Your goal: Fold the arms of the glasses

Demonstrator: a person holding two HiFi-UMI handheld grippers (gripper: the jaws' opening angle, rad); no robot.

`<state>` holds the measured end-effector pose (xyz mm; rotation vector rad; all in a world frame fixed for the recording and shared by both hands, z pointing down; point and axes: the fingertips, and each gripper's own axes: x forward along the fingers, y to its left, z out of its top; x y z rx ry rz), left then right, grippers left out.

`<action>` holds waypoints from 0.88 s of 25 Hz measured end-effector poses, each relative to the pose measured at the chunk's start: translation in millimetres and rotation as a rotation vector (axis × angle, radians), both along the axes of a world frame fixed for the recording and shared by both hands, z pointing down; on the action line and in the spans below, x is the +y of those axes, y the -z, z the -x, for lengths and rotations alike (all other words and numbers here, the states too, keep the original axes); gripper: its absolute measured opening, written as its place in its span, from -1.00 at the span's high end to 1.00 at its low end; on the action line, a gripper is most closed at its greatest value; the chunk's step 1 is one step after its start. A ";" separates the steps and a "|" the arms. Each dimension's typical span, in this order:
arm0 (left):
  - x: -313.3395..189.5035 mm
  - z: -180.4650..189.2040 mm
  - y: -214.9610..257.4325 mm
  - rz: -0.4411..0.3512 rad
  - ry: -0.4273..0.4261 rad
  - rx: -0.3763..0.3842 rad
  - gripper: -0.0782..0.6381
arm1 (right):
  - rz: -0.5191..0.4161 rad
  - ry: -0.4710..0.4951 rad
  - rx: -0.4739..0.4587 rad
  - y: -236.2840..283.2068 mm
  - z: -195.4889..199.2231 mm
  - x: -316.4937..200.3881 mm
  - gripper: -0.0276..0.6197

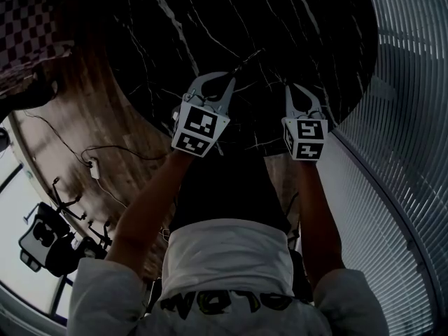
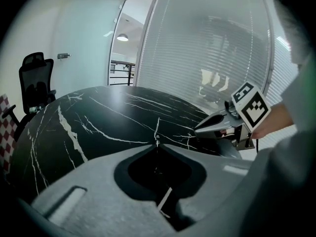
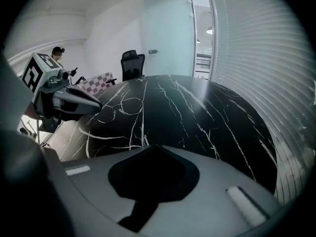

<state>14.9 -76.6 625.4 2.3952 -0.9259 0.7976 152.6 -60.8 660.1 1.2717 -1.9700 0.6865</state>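
looks early in the job: no sign yet of either arm folded, though too thin and dark to be sure. finds the glasses (image 3: 118, 107) lying on the black marble table (image 1: 301, 19), round wire lenses just past the tip of the left gripper (image 1: 231, 78). shows that gripper's jaws pressed together on a thin wire, most likely one arm of the frame, so seems to be pinning or steadying it. shows the right gripper (image 1: 294, 89) just beside, apart from the frame, jaws closed tight with nothing between them. leaves, by this reading, both folds to do: swinging each arm in against the lenses, probably holding the frame on one side and pushing from the other.
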 end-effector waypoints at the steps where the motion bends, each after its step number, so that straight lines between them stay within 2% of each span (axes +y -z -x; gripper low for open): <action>1: 0.1 -0.3 0.6 -0.001 0.000 0.001 0.76 | 0.003 0.003 -0.005 0.0 2.4 0.7 0.91; 10: 4.2 -4.1 1.6 0.005 -0.004 0.010 0.76 | 0.014 0.050 -0.041 -0.3 27.9 6.8 0.91; 22: 13.0 -11.8 2.1 0.017 -0.014 0.017 0.76 | 0.006 0.189 -0.098 6.2 81.5 12.6 0.91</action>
